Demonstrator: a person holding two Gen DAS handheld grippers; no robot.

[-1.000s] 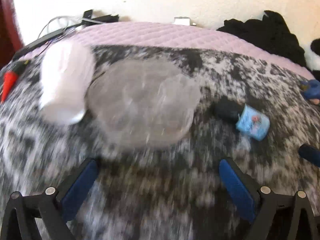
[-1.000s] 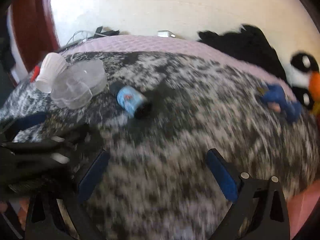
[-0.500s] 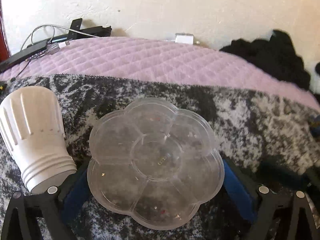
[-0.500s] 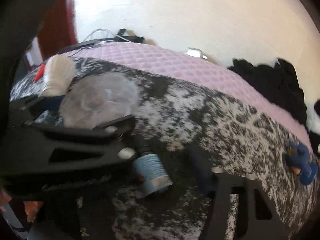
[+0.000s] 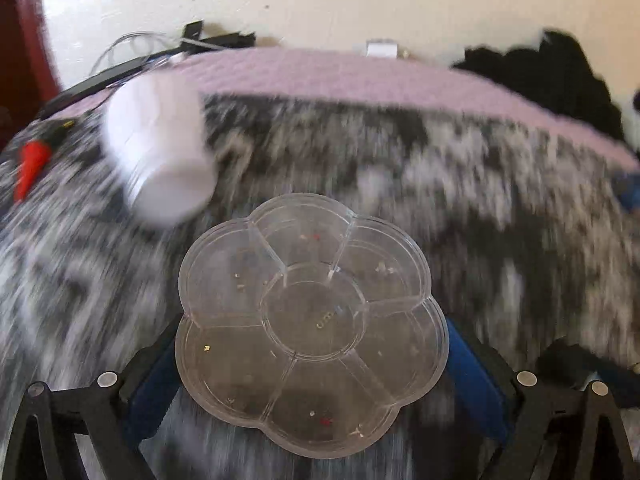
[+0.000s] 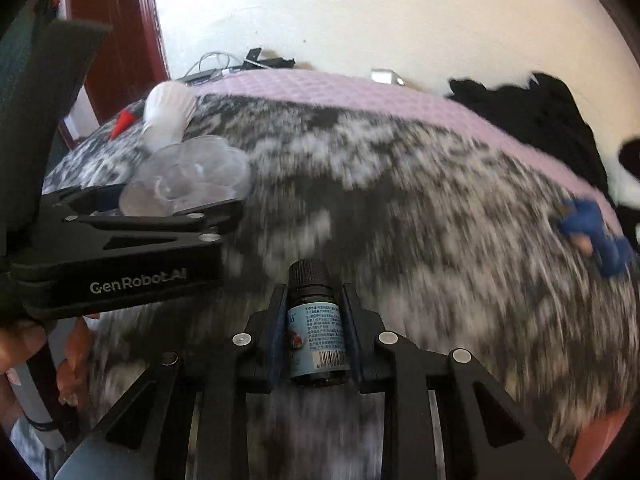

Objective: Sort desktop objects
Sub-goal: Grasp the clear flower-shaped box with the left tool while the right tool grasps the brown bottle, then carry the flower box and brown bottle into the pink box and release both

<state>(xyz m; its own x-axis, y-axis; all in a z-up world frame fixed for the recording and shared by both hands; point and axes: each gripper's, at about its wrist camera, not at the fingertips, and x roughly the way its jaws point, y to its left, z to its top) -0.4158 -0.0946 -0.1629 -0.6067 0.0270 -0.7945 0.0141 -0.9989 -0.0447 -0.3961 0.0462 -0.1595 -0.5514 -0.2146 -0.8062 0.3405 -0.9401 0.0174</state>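
- Clear flower-shaped tray (image 5: pixel 312 320): pinched betw. the blue pads of left tool (image 5: pixel 312 364), one pad on each side edge; a few tiny bits lie in its compartments.
- Small dark bottle (image 6: pixel 316 328) w/ blue label + black cap: clamped upright-ish betw. right tool (image 6: pixel 314 320) fingers, cap pointing away from the camera.
- White ribbed bulb-like object (image 5: pixel 160 156): lies just beyond tray, to its upper left, on the black-white mottled blanket (image 5: pixel 460 208); blurred.
- Red pointed item (image 5: pixel 30 168): farther left of tray, near blanket edge.
- Blue toy (image 6: pixel 596 236): well apart from tray, far right on blanket.
- Pink quilt (image 5: pixel 340 76) behind blanket; black cloth heap (image 5: pixel 560 68) at the back right, by the wall.
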